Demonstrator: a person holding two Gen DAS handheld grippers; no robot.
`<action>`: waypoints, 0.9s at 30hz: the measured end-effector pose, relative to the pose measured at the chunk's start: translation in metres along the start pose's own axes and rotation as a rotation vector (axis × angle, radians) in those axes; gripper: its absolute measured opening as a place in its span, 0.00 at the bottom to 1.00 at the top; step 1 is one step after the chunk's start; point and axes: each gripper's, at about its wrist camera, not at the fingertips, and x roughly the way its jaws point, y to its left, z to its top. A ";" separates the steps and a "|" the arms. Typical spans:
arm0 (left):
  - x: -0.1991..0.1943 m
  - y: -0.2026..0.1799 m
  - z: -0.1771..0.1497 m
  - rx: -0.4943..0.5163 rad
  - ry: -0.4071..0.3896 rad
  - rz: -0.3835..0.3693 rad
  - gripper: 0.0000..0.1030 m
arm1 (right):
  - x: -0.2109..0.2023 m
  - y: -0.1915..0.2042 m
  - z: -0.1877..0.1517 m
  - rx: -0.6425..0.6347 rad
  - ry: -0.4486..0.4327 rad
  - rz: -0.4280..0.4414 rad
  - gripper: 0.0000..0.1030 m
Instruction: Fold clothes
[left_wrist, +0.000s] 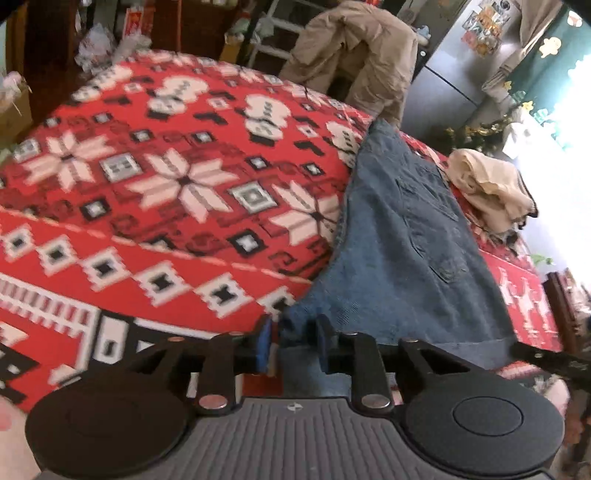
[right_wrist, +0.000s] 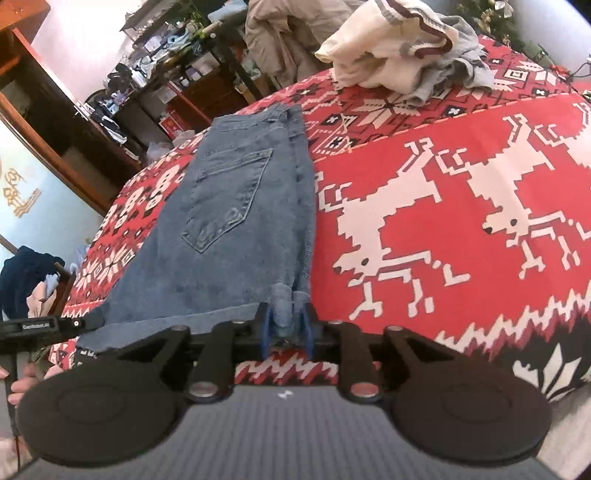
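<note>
Blue jeans (left_wrist: 399, 240) lie folded lengthwise on a red patterned blanket (left_wrist: 166, 184), their back pocket (right_wrist: 229, 199) facing up. My left gripper (left_wrist: 294, 341) sits at the near left corner of the hem. A bunch of denim stands between its fingers, with a small gap beside the left pad. My right gripper (right_wrist: 287, 328) is at the near right corner of the jeans (right_wrist: 229, 258). A raised fold of denim sits between its blue pads, loose on the right side. The left gripper's arm (right_wrist: 37, 326) shows at the left edge of the right wrist view.
A heap of cream and grey clothes (right_wrist: 388, 48) lies at the far end of the blanket (right_wrist: 443, 203). A tan jacket (left_wrist: 351, 55) hangs on a chair beyond the bed, near a steel fridge (left_wrist: 461, 55). Dark blue clothes (right_wrist: 26, 273) hang over a chair on the left.
</note>
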 end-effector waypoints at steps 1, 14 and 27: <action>-0.003 0.001 0.001 0.004 -0.010 0.004 0.34 | -0.004 0.000 0.002 -0.001 -0.009 -0.005 0.24; 0.019 -0.027 0.076 0.053 -0.094 -0.036 0.34 | 0.007 0.006 0.086 -0.152 -0.140 -0.082 0.29; 0.134 -0.084 0.153 0.136 -0.032 -0.071 0.14 | 0.160 -0.002 0.213 -0.098 -0.050 0.032 0.24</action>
